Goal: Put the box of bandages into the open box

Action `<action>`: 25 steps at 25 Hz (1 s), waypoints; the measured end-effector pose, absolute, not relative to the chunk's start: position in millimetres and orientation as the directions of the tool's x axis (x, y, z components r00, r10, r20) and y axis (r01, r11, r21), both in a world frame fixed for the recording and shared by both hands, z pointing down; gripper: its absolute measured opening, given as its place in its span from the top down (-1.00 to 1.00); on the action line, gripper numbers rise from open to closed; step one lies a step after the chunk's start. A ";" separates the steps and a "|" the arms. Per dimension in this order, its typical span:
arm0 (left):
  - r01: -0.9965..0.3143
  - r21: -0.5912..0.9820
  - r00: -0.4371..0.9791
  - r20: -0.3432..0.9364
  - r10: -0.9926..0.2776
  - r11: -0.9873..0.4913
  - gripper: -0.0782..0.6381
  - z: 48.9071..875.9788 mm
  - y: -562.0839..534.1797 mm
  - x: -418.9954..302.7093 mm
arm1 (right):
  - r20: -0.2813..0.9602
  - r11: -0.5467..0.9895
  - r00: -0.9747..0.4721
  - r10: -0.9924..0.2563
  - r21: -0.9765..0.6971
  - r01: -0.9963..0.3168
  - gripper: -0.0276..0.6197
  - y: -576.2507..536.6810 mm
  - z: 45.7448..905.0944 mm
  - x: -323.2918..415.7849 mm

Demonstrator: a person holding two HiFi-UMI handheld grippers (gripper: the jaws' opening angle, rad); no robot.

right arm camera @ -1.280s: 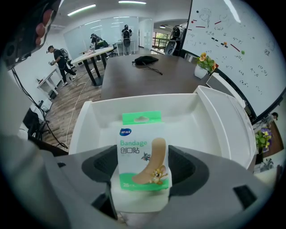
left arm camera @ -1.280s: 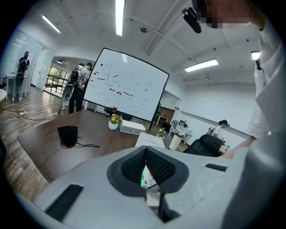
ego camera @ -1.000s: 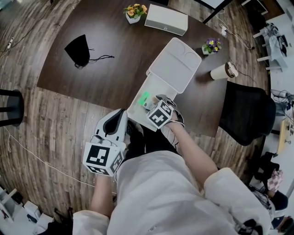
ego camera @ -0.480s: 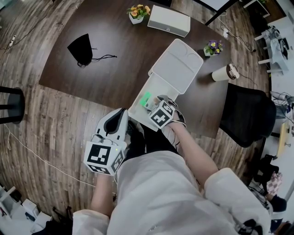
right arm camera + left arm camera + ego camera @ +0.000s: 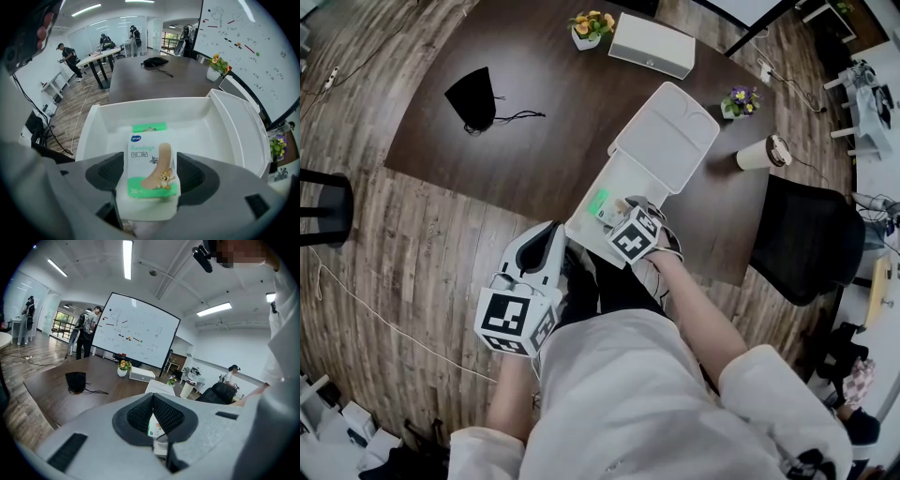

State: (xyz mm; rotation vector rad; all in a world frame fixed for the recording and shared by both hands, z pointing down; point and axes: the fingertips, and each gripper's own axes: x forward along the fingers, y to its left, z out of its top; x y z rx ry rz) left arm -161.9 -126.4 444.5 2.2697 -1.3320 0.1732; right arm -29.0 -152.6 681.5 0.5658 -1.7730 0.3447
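Observation:
The bandage box (image 5: 149, 161), white and green with a cartoon print, is clamped flat between the jaws of my right gripper (image 5: 149, 174). It hangs over the near end of the open white box (image 5: 197, 123), just above the inside. In the head view the right gripper (image 5: 615, 212) is at the open box's (image 5: 624, 174) near end, with the green bandage box (image 5: 599, 201) showing ahead of its marker cube. The lid (image 5: 667, 138) lies folded back on the table. My left gripper (image 5: 550, 236) is off the table's near edge, left of the open box, shut and holding nothing (image 5: 152, 397).
On the dark wooden table (image 5: 544, 141) lie a black drawstring pouch (image 5: 472, 97), a flower pot (image 5: 590, 25), a long white box (image 5: 651, 44), a small purple plant (image 5: 739, 99) and a paper cup (image 5: 759, 153). A black chair (image 5: 811, 234) stands to the right.
The right gripper stays over the open box's near end with the bandage box held. The left gripper has not moved. Only the head view drifts slightly.

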 end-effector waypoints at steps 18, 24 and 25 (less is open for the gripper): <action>-0.843 0.330 0.529 0.355 -0.771 -0.426 0.77 440.9 -117.9 -148.9 | 0.923 0.823 -0.271 -0.273 0.078 -0.562 -0.02 -147.9 641.7 -25.6; -0.855 0.314 0.509 0.358 -0.783 -0.412 0.77 437.0 -116.6 -147.0 | 0.918 0.834 -0.289 -0.271 0.074 -0.548 0.09 -140.5 637.2 -20.4; -0.858 0.312 0.505 0.360 -0.784 -0.409 0.77 437.2 -116.7 -146.2 | 0.917 0.835 -0.293 -0.273 0.074 -0.546 0.10 -139.7 636.3 -19.9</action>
